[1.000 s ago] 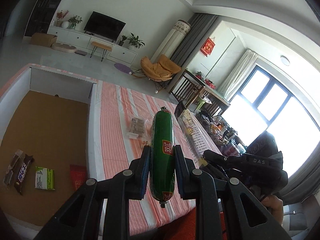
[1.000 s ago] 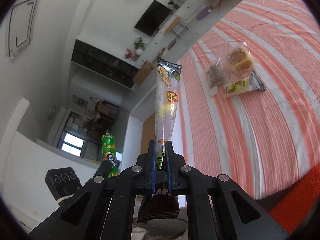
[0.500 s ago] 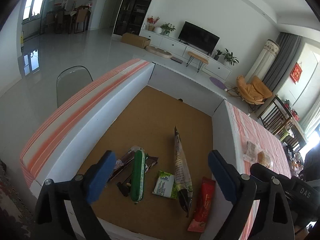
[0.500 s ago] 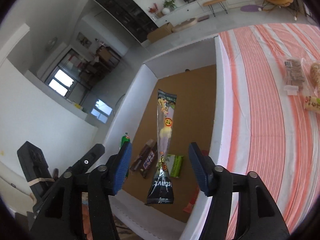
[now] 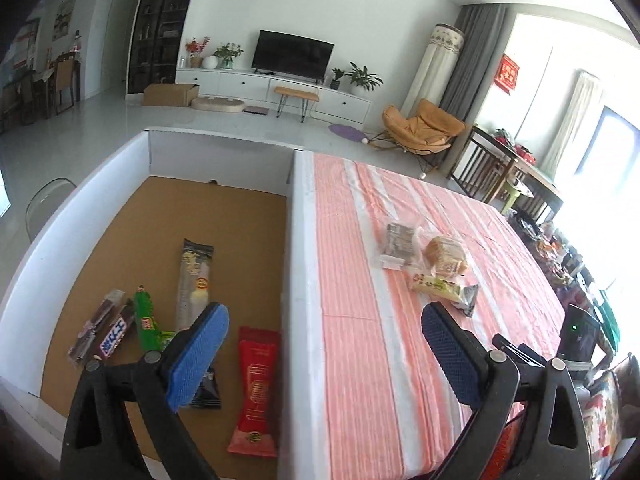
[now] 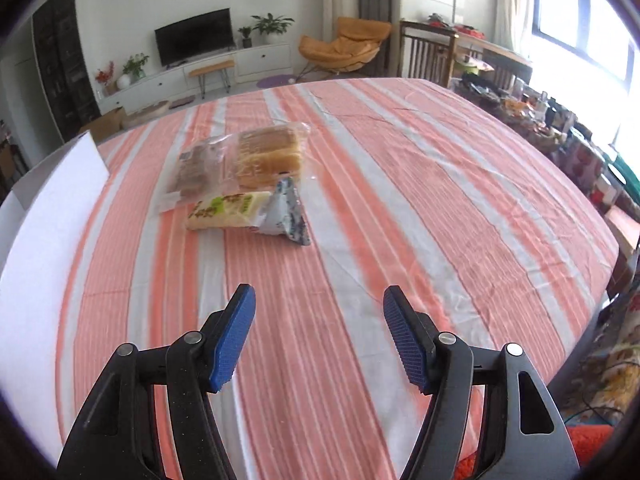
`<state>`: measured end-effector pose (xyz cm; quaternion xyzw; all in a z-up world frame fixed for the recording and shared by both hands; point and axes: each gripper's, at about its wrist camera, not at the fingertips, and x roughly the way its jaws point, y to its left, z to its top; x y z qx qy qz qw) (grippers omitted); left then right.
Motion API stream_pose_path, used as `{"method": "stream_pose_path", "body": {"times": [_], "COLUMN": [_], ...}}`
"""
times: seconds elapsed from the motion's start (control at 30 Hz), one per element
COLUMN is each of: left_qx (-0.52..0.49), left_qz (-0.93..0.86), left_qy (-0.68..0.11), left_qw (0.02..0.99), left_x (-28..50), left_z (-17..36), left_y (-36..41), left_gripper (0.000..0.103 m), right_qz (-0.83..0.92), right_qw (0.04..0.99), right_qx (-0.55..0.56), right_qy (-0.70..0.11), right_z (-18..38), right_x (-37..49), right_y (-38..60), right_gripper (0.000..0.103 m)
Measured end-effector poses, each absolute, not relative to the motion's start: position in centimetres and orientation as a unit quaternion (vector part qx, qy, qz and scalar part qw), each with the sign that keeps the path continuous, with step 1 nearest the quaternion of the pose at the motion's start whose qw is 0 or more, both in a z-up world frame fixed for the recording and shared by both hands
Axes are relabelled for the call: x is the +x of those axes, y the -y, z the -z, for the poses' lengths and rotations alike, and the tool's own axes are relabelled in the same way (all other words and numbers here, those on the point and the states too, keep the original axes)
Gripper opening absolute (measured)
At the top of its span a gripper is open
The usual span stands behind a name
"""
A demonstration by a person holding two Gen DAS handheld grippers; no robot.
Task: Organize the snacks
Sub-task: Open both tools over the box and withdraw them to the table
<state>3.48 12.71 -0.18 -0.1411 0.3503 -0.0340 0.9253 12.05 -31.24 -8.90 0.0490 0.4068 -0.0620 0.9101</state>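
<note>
Both grippers, left gripper and right gripper, gape wide, empty; packets mid-tablecloth presumably await boxing in the box.

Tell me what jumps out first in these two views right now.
The white box on the left, its brown floor lined with dropped snacks: a green sausage, a long clear packet, a red packet. On the striped cloth to its right, three snack packets cluster. Both claws, left claw and right claw, are open and empty.
</note>
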Motion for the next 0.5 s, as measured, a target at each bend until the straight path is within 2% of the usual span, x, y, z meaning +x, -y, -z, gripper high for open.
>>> {"method": "stream_pose_path", "body": {"times": [0.27,0.5], "left_qx": [-0.056,-0.025], "left_qz": [0.165,0.138], "left_qy": [-0.393,-0.433], "left_qw": [0.903,0.89], "left_x": [6.5,11.8], "left_z": [0.7,6.7], "left_y": [1.6,6.4], "left_gripper": [0.099,0.099], "right_qz": [0.12,0.147], "right_qw": [0.891,0.876], "right_qx": [0.154,0.15], "right_qy": [-0.411,-0.435], "right_z": [10.6,12.1], "right_x": [10.6,12.0], "right_y": [37.3,37.6], "right_gripper": [0.07,0.07]}}
